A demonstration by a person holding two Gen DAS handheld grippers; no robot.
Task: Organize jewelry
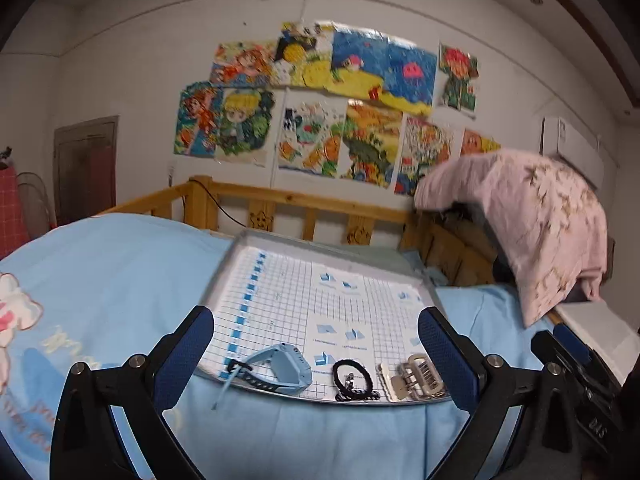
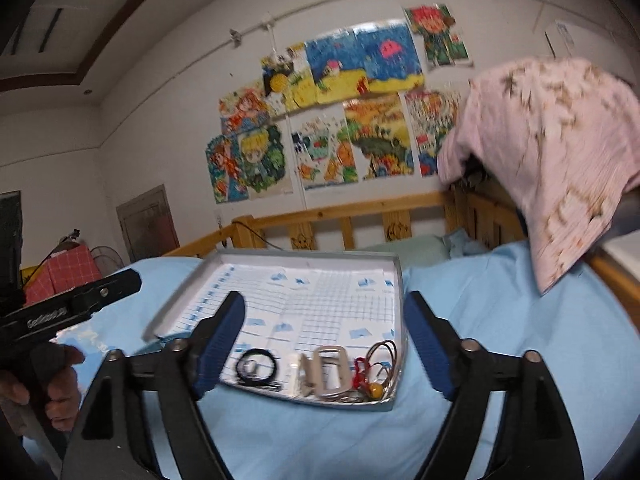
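My left gripper (image 1: pixel 316 354) has its jaws spread wide and empty; just ahead and below lies the pale blue wristwatch (image 1: pixel 276 368) at the near edge of the shallow grey tray (image 1: pixel 224 276) on the bed, strap running crosswise; my right gripper (image 2: pixel 326 344), jaws also spread and empty, faces the silver buckle (image 2: pixel 330 372) instead.

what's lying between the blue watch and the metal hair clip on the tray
A black hair tie lies between the blue watch and the metal hair clip, along the tray's near edge; the left wrist view shows it.

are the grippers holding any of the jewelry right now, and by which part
Nothing is held. The left gripper and right gripper both stand open above the tray, with nothing between their pads.
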